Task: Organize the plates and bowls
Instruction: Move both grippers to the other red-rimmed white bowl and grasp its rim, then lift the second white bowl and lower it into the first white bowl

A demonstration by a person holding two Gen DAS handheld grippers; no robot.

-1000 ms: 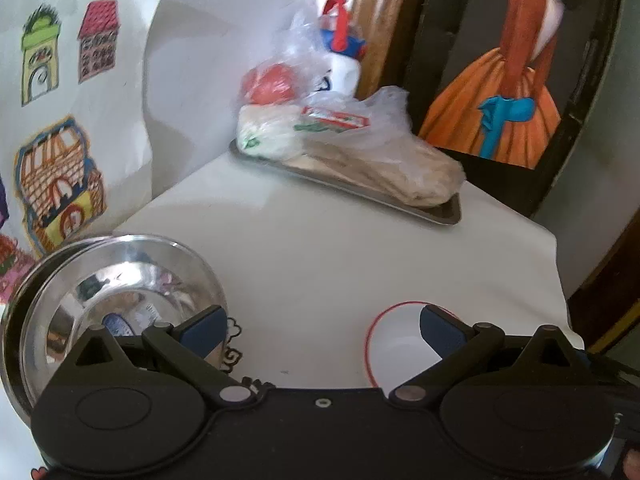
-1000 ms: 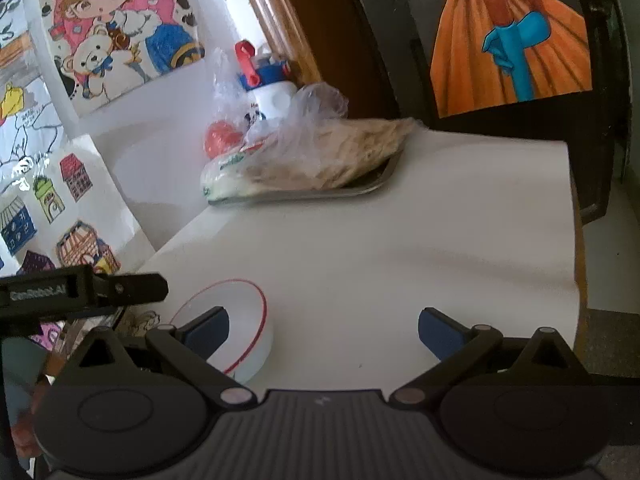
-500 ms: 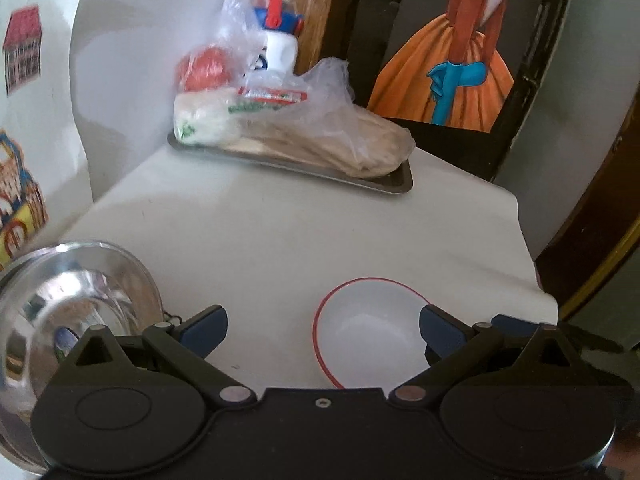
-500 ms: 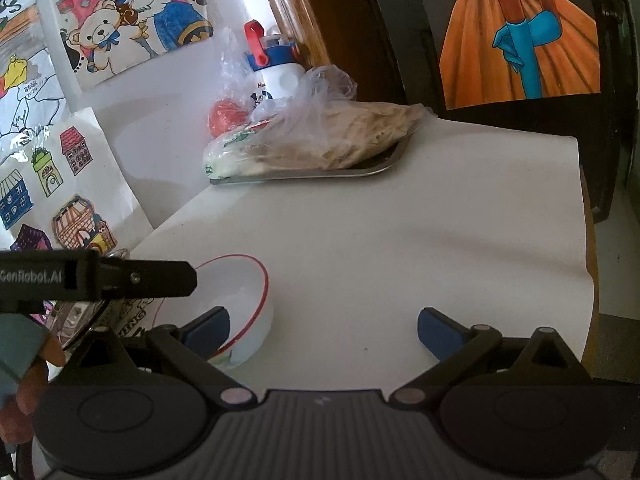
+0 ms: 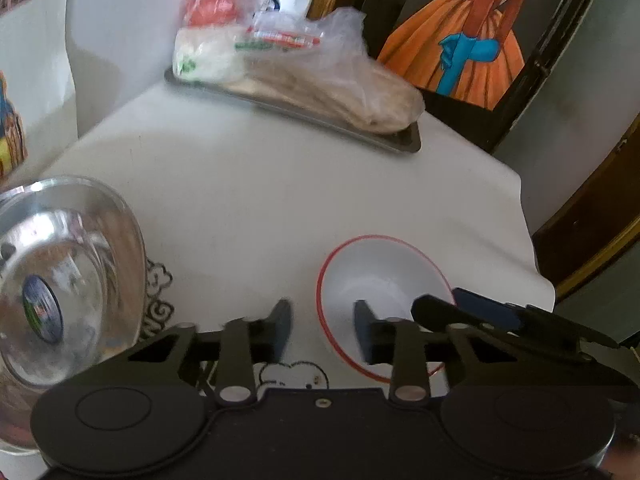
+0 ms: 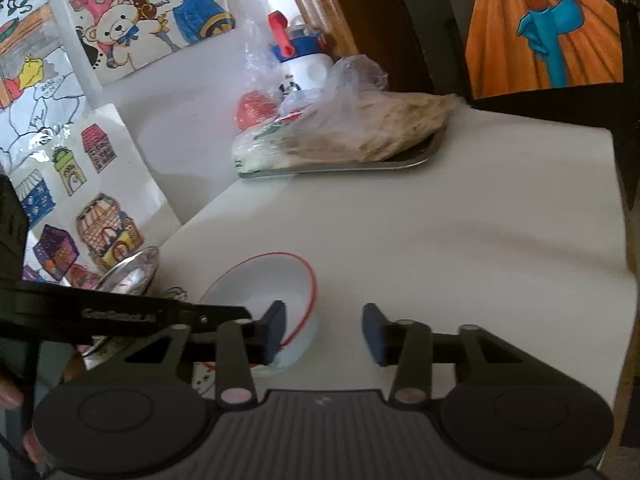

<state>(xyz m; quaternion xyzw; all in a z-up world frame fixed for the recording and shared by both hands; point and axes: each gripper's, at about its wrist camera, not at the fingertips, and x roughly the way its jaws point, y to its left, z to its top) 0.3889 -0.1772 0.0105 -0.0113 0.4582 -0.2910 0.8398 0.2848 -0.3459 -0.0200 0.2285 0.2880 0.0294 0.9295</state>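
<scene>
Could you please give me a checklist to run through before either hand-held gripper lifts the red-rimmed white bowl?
1. Rim of the white bowl between the jaws of the left hand-held gripper: ok; they have just been closing.
2. Opposite rim between the jaws of the right hand-held gripper: ok; these too have just been closing.
3. Pads pressing on the rim: not ok; gaps show at both.
4. White bowl empty: ok.
5. Steel bowl apart from the white bowl: ok.
6. Tray of bagged food out of the way: ok, at the far side of the table.

white table [image 5: 280, 184] carries metal tray [image 5: 404, 142], steel bowl [image 5: 68, 280], red-rimmed bowl [image 5: 380, 276].
</scene>
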